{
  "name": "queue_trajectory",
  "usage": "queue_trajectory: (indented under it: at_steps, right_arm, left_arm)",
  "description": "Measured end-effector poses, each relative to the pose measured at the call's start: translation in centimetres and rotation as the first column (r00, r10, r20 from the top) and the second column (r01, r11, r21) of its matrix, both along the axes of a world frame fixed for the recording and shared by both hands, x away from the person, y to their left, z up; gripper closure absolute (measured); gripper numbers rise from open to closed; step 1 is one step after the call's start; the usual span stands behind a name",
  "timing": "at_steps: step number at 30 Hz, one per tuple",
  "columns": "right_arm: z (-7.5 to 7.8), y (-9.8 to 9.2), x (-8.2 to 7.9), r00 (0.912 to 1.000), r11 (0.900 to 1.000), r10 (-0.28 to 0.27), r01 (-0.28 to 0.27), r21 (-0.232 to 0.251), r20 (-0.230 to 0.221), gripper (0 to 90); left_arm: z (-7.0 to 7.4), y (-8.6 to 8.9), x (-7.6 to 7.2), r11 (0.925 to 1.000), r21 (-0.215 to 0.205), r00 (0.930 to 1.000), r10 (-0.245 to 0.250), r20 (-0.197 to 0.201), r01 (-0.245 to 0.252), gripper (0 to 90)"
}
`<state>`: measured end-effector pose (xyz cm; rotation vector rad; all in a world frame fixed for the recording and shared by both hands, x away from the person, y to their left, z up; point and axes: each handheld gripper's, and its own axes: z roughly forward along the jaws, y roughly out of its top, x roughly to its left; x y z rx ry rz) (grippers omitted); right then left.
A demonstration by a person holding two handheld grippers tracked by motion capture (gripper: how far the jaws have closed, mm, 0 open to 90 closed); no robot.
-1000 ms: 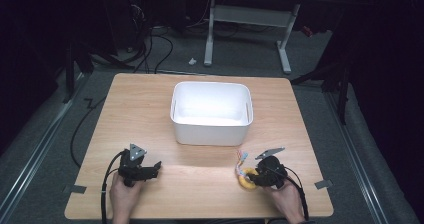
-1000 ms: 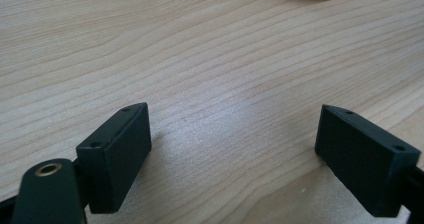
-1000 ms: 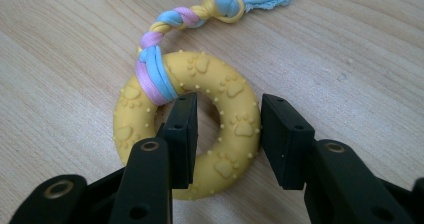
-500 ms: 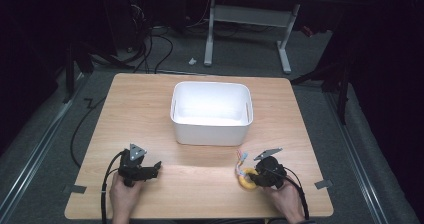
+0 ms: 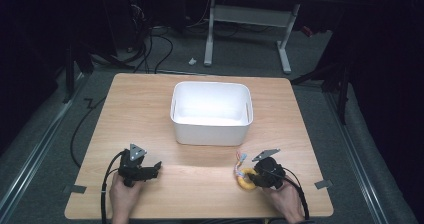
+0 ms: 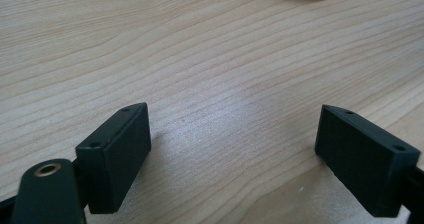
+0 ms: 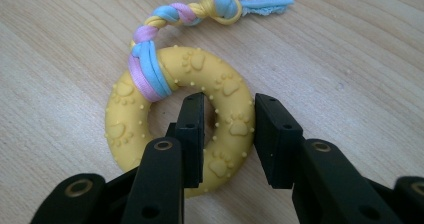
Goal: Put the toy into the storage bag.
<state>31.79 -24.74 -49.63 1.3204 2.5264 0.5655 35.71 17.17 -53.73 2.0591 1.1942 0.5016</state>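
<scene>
Ring (image 7: 175, 119) sits flat on the table (image 5: 150, 99), near the front right corner, well short of the bin (image 5: 212, 115). Yellow rubbery torus, moulded paw prints and small bumps all over. Braided rope (image 7: 210, 6) in pink, blue and yellow is looped round its far side and ends in a knot with a frayed tail, lying on the wood beyond the ring.

Right gripper (image 7: 227, 134) is clamped on the ring's wall: one black jaw stands in the hole, the other outside, pads pressing both faces. The jaws have just been closing, with the ring between them. From above, the gripper (image 5: 262, 173) lies over the ring at the near edge.

Left gripper (image 6: 232, 149) is released, flat rectangular pads wide apart with bare wood between them. It rests low over the front left of the table (image 5: 135, 166), well apart from the ring.

Table is pale wood-grain laminate. Bin is white plastic, rectangular, rounded corners, at table centre.
</scene>
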Motion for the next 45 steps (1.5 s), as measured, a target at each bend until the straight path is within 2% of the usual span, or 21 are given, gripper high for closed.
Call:
queue_trajectory:
  at_steps: [5, 10, 26, 36, 40, 43, 45]
  right_arm:
    - [-0.1, -0.1, 0.0, 1.0, 1.0, 0.006, -0.006, 0.017, -0.006, 67.1]
    - [0.3, 0.0, 0.2, 0.9999, 1.0, 0.016, -0.016, 0.013, -0.006, 67.2]
    - [1.1, -0.6, 0.1, 0.9999, 1.0, -0.005, 0.005, 0.029, -0.01, 67.3]
    - [2.6, -0.9, 0.2, 0.9996, 0.999, 0.005, -0.006, 0.051, 0.028, 67.3]
    - [3.2, -1.3, 0.1, 0.9992, 0.997, 0.008, -0.011, 0.082, 0.039, 67.3]
    - [3.8, -1.7, 0.0, 0.9987, 0.996, 0.006, -0.01, 0.086, 0.051, 67.3]
    - [4.1, -2.1, 0.0, 0.9987, 0.994, 0.006, -0.012, 0.11, 0.05, 67.3]
  left_arm:
    - [0.0, 0.0, 0.0, 1.0, 0.0, 1.0, 0.0, 0.0, 0.0, 14.9]
    - [0.0, 0.0, 0.0, 1.0, -0.001, 1.0, 0.0, 0.0, 0.0, 14.9]
    - [0.0, 0.0, 0.0, 1.0, -0.001, 1.0, -0.001, 0.0, 0.001, 14.9]
    - [0.0, 0.0, 0.0, 1.0, -0.001, 1.0, -0.001, 0.0, 0.001, 14.9]
    - [0.0, 0.0, 0.0, 1.0, -0.001, 1.0, -0.001, 0.0, 0.001, 14.9]
    - [0.0, 0.0, 0.0, 1.0, -0.001, 1.0, -0.001, -0.001, 0.001, 14.9]
    - [0.0, 0.0, 0.0, 1.0, -0.002, 1.0, -0.001, -0.001, 0.001, 15.0]
